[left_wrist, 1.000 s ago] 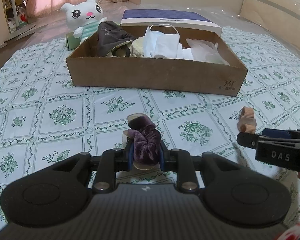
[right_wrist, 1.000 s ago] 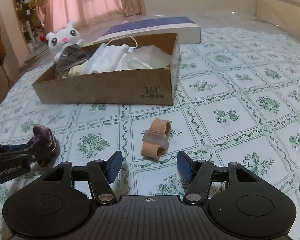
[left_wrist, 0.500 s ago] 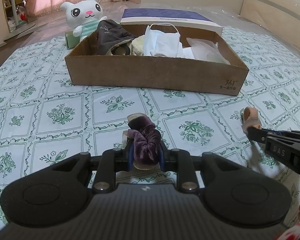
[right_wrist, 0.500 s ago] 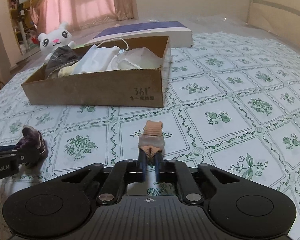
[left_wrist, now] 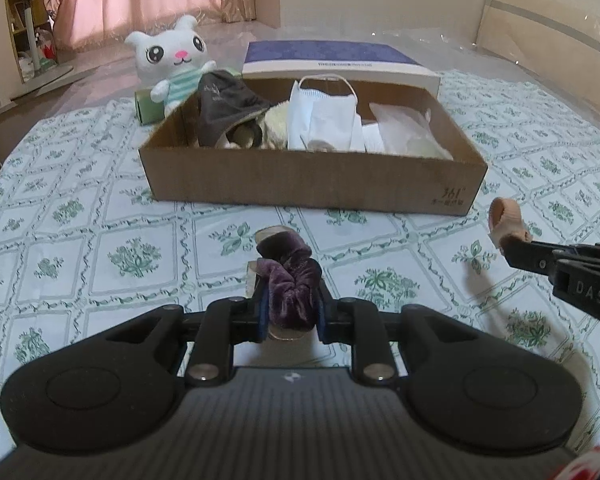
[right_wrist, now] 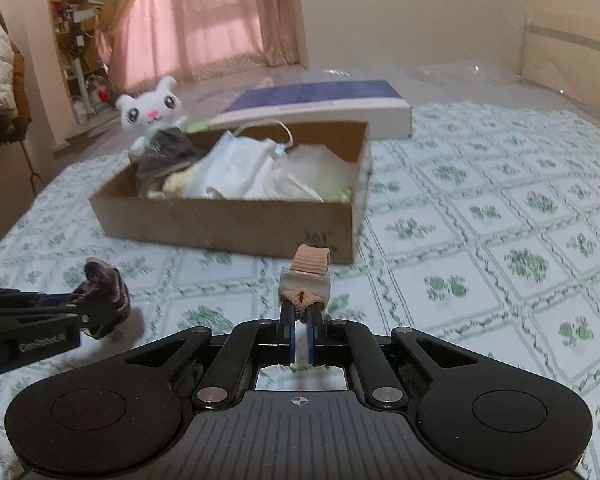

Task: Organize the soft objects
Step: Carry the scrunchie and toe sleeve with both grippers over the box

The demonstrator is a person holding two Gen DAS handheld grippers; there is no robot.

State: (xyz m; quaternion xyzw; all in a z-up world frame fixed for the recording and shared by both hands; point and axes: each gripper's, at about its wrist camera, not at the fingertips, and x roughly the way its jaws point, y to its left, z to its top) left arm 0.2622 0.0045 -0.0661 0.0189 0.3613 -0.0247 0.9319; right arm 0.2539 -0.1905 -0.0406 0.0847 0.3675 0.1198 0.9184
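Note:
My left gripper (left_wrist: 290,300) is shut on a purple velvet scrunchie (left_wrist: 290,280) and holds it above the bedspread; it also shows in the right wrist view (right_wrist: 104,286). My right gripper (right_wrist: 300,312) is shut on a peach elastic band with a clear wrapper (right_wrist: 310,270), lifted off the bed; the band also shows at the right of the left wrist view (left_wrist: 506,220). An open cardboard box (left_wrist: 312,178) ahead holds a grey cloth (left_wrist: 224,104), a white face mask (left_wrist: 324,118) and other soft items.
A white plush bunny (left_wrist: 172,64) sits on a green box behind the cardboard box's left end. The box lid (left_wrist: 332,62), blue on top, lies behind the box. The green-patterned bedspread (left_wrist: 100,248) covers the bed. Shelves and pink curtains stand at the far left.
My right gripper closed on the peach band and lifted it off the bedspread toward the box. My left gripper kept its hold on the scrunchie and rose slightly.

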